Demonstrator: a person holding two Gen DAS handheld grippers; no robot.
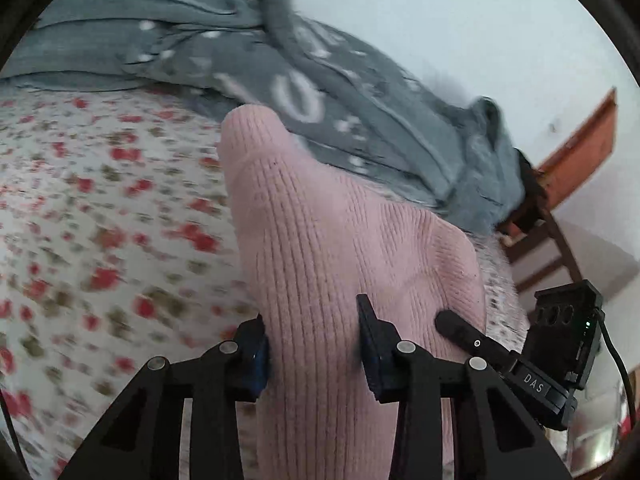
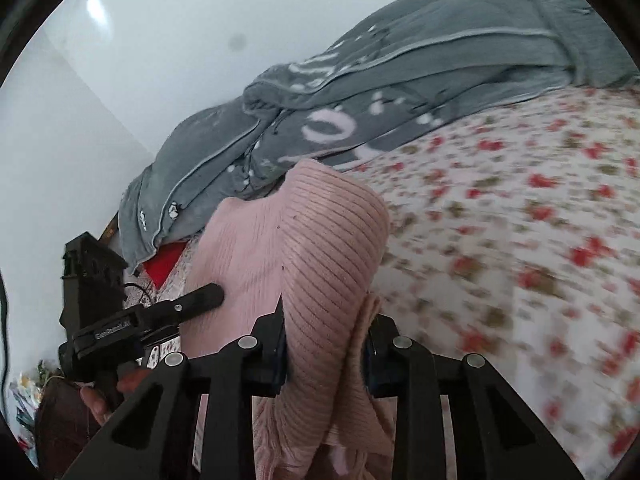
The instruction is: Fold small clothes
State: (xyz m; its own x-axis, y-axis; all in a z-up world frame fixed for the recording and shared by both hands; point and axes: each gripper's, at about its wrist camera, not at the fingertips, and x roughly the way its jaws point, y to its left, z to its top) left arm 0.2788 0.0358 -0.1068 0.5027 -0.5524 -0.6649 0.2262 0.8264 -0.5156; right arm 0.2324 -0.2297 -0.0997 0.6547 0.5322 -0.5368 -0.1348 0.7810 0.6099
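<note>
1. Left wrist view: the left tool (image 1: 314, 346) is pinching a bunched fold of the pink ribbed knit garment (image 1: 320, 216), which is hanging above the bed sheet with red flowers (image 1: 100, 200). The tip of the right tool (image 1: 460, 330) is showing at the right, against the same knit.
2. The risk here, I think: the thick knit is only gathered between the pads, so a fast pull could be slipping it out.
3. A grey blanket with white letters (image 1: 340, 100) is lying behind, near a pale wall (image 1: 440, 20) and some wooden furniture (image 1: 580, 148).
4. Right wrist view: the right tool (image 2: 326, 354) is also clamping a thick roll of the pink garment (image 2: 328, 232).
5. If the two tools are moving unevenly, the fold could be twisting or landing on the grey blanket (image 2: 360, 100).
</note>
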